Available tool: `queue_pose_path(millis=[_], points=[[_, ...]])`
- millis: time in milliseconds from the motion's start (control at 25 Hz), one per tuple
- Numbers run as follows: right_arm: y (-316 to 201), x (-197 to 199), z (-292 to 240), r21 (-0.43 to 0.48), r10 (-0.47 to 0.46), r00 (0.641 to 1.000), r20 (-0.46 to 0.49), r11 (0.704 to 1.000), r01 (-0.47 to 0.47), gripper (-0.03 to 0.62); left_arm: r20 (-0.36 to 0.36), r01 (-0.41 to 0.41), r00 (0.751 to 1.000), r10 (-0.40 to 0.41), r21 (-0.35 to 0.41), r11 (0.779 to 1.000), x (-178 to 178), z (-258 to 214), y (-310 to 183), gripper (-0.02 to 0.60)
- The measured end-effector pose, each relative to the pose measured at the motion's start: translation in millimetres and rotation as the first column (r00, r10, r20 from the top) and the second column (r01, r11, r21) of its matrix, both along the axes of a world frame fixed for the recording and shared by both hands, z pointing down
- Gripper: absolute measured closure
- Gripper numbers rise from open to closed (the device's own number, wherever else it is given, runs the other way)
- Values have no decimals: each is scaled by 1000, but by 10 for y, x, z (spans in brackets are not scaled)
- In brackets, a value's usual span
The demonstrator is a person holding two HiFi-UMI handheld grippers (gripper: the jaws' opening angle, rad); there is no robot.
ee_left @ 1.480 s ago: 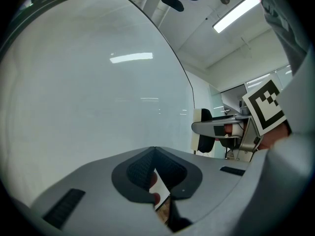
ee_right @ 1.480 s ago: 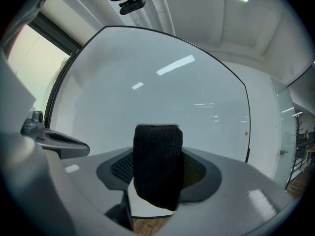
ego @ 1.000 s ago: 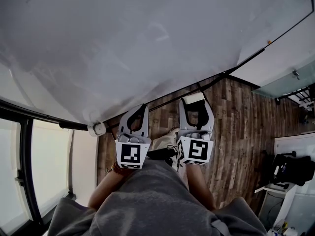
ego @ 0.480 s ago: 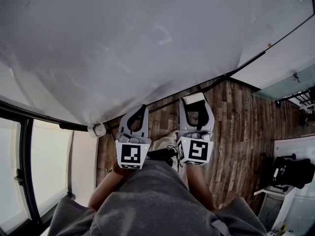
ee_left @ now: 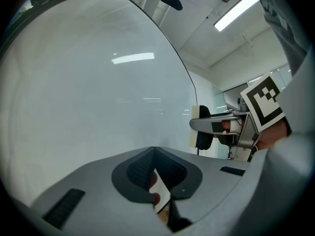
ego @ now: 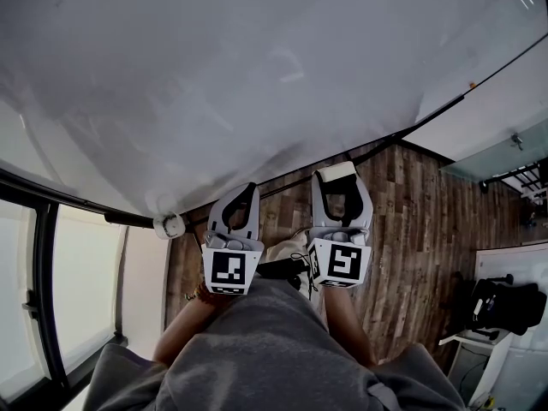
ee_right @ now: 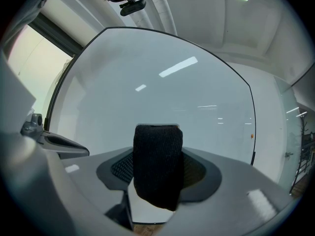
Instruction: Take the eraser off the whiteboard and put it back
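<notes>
The eraser (ego: pixel 337 171), a white block with a black felt face (ee_right: pixel 157 170), sits between the jaws of my right gripper (ego: pixel 338 178), which is shut on it. It is held level just in front of the large whiteboard (ego: pixel 257 75), apart from the board's surface (ee_right: pixel 162 92). My left gripper (ego: pixel 248 188) hangs beside it to the left, its tips meeting and nothing between them (ee_left: pixel 154 150). In the left gripper view the right gripper with the eraser (ee_left: pixel 201 132) shows at the right, near the board (ee_left: pixel 88 92).
The board's black frame edge (ego: pixel 360 148) runs just ahead of both grippers, with a white fitting (ego: pixel 169 224) at its lower left. Below is a wooden floor (ego: pixel 411 221). A window (ego: pixel 77 289) stands at the left, a black bag (ego: pixel 505 298) at the right.
</notes>
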State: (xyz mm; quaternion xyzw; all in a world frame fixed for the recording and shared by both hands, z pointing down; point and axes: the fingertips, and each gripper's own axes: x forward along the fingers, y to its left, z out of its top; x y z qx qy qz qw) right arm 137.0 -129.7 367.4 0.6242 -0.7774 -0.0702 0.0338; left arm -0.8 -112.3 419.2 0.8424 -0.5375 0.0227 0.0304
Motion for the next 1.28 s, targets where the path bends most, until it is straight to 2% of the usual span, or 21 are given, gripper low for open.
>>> queue_pose_path(millis=[1280], points=[[-224, -244, -21, -2, -57, 998, -9, 998, 57, 344, 10, 8, 1000, -8, -12, 1000, -93, 28, -99, 575]])
